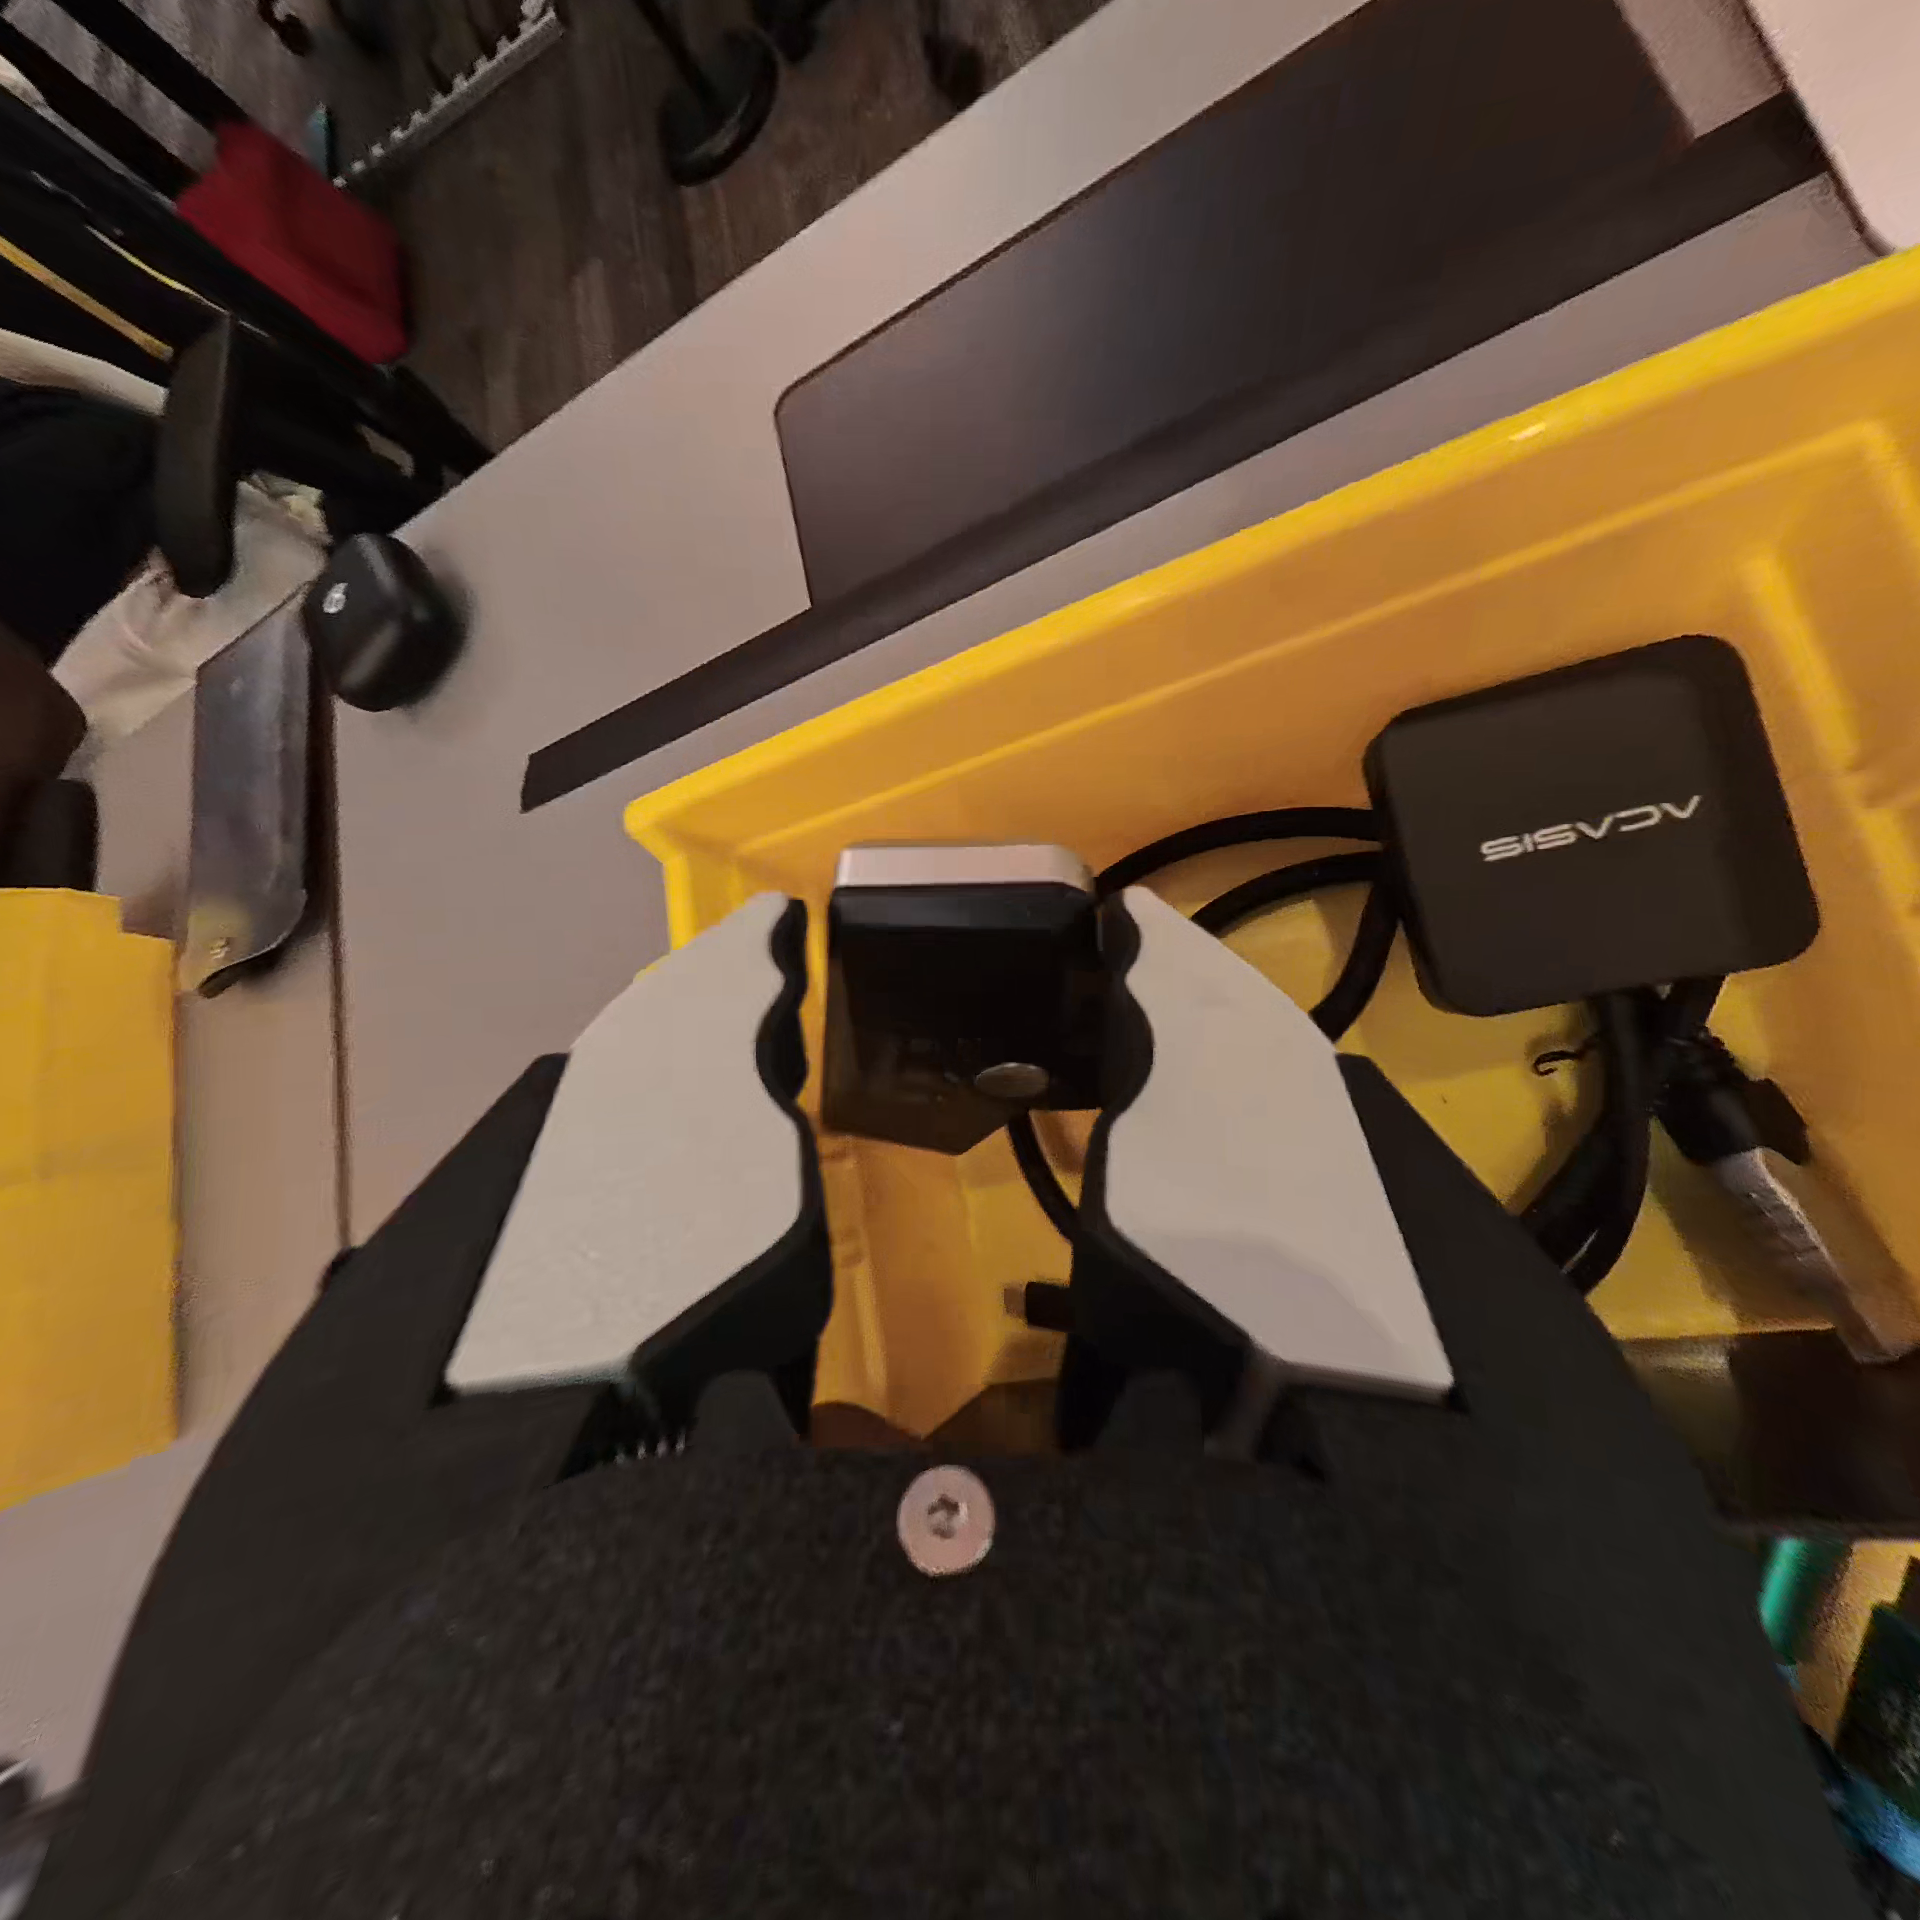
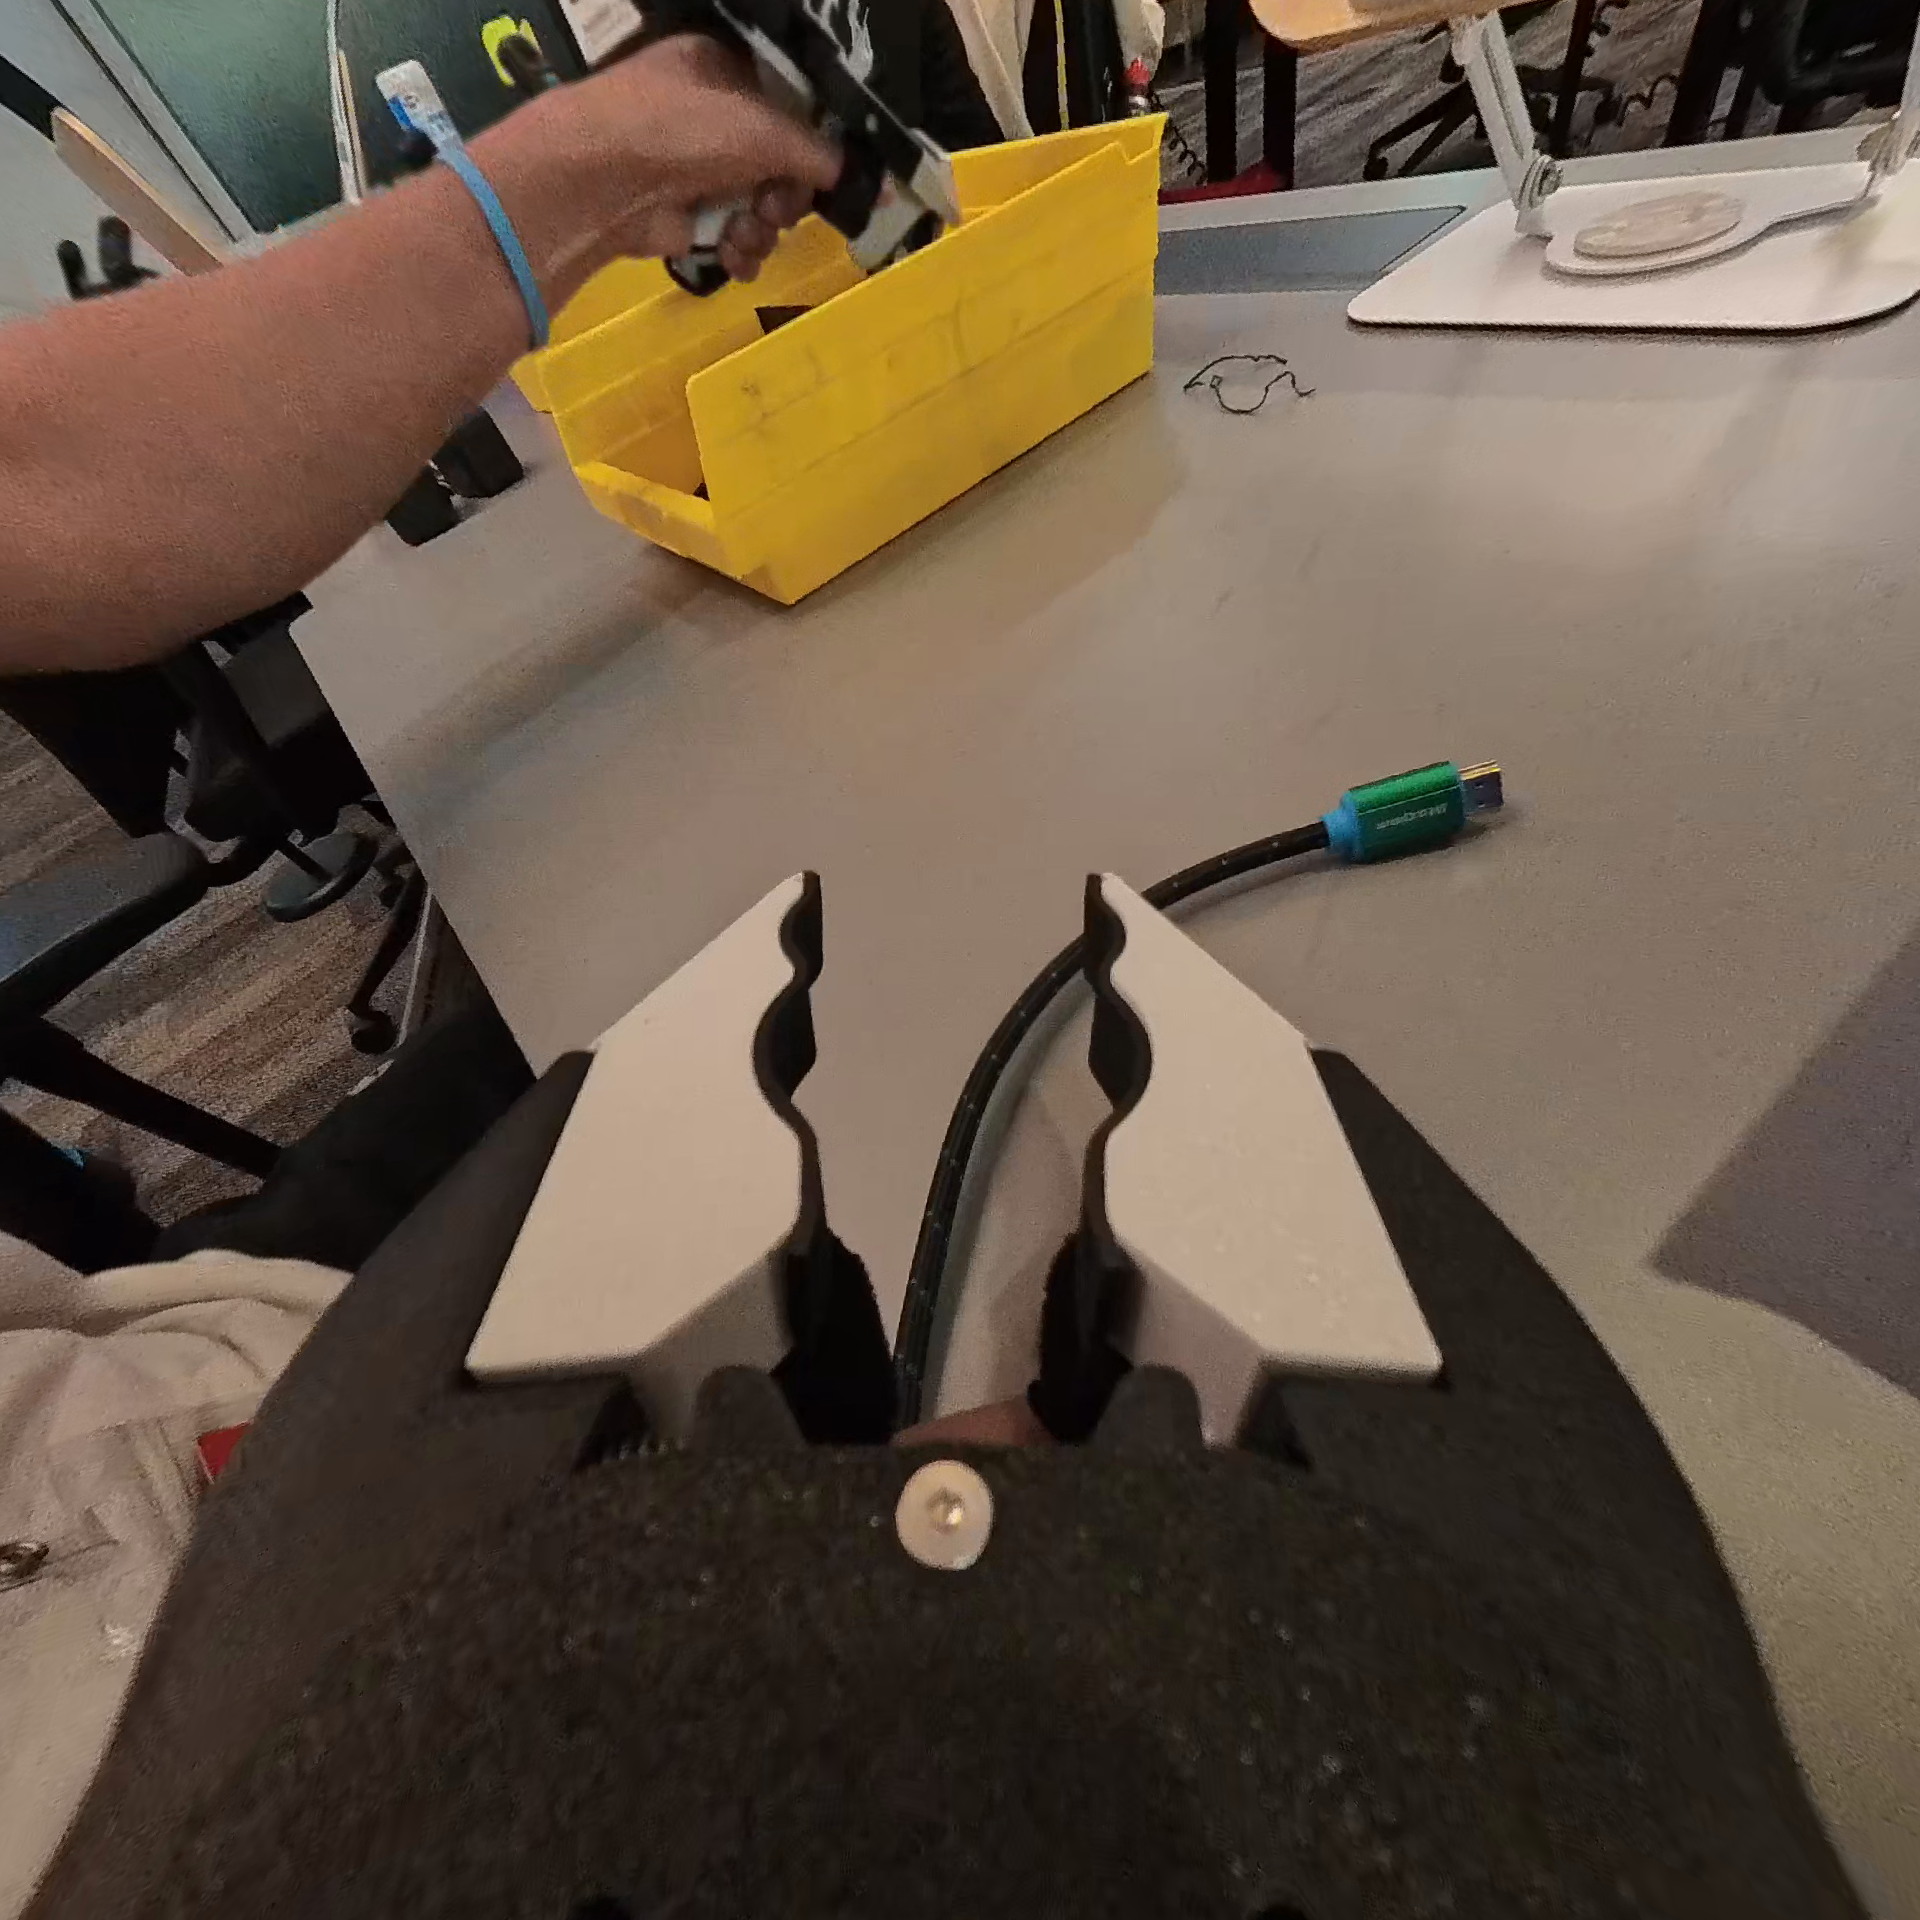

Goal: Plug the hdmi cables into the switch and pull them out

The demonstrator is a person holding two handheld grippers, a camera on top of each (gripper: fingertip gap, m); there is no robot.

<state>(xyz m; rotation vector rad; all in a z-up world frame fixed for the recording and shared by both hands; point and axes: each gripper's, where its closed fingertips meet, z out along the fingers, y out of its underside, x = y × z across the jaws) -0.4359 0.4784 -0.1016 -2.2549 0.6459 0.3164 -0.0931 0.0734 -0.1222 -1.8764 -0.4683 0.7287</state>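
Left tool (image 1: 961, 956) pinched one small black box over one yellow bin (image 1: 1195, 665); right tool (image 2: 951, 904) spread above counter (image 2: 1143, 644), one green-ended HDMI cable (image 2: 1397, 812) only there.

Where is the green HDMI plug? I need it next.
In the right wrist view, the green HDMI plug lies on the grey table, ahead and right of the open right gripper.

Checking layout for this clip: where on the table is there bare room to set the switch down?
Bare grey tabletop lies between the yellow plastic bin and the green-ended black HDMI cable. The bin interior is crowded with a black square box and cables.
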